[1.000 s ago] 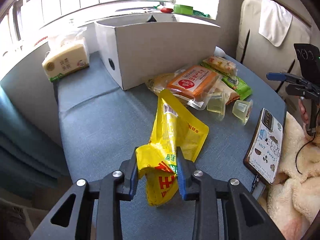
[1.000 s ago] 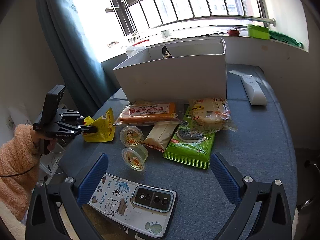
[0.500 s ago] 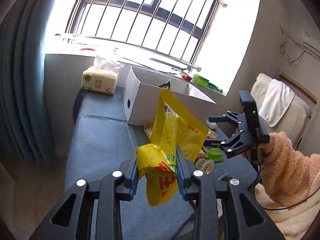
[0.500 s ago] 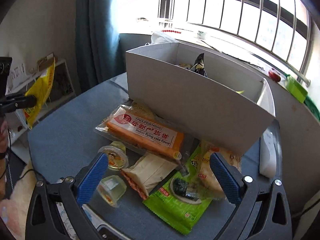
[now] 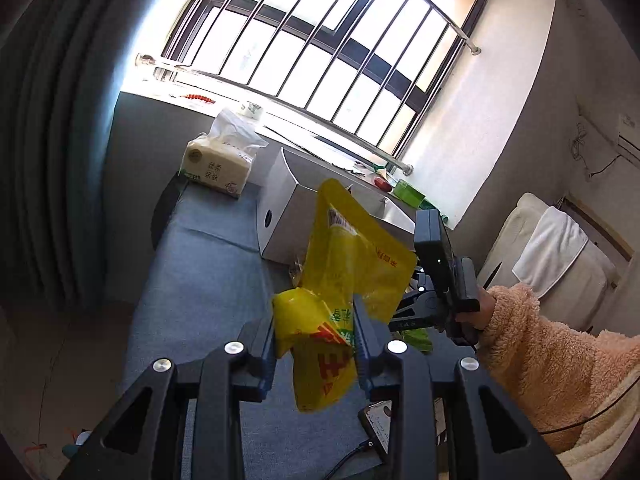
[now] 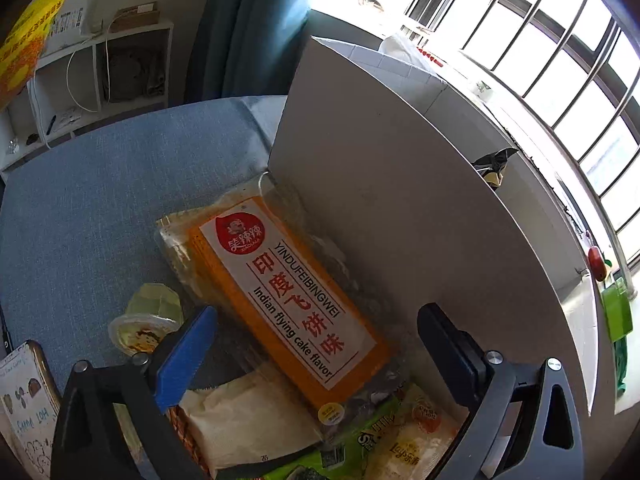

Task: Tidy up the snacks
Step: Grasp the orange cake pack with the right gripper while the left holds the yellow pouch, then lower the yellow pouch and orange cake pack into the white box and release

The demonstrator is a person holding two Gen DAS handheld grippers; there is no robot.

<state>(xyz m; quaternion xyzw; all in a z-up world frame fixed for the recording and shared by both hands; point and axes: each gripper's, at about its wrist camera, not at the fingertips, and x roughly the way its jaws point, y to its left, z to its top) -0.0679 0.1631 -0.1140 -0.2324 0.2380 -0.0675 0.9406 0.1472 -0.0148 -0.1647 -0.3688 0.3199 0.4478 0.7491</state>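
My left gripper [image 5: 314,334] is shut on a yellow snack bag [image 5: 344,264], held in the air above the blue table [image 5: 208,280]. Behind it stands the white box [image 5: 286,220]. My right gripper [image 6: 316,340] hangs low over the snack pile, its jaws closing around the orange flying-cake pack [image 6: 288,296], which lies between them against the white box [image 6: 392,208]; the pads do not press on it. The right gripper also shows in the left wrist view, behind the yellow bag, held by a hand in a fluffy sleeve [image 5: 552,356].
Jelly cups [image 6: 146,320], a white wrapped snack [image 6: 248,420], a green packet [image 6: 340,460] and a chips bag [image 6: 420,440] lie by the orange pack. A phone [image 6: 28,404] lies at the table's near edge. A tissue pack [image 5: 218,164] sits at the far end.
The left gripper has lifted the yellow bag off the table and rolled. The right gripper has swung over the snack pile, dropped closer to the orange pack, and its jaws have narrowed.
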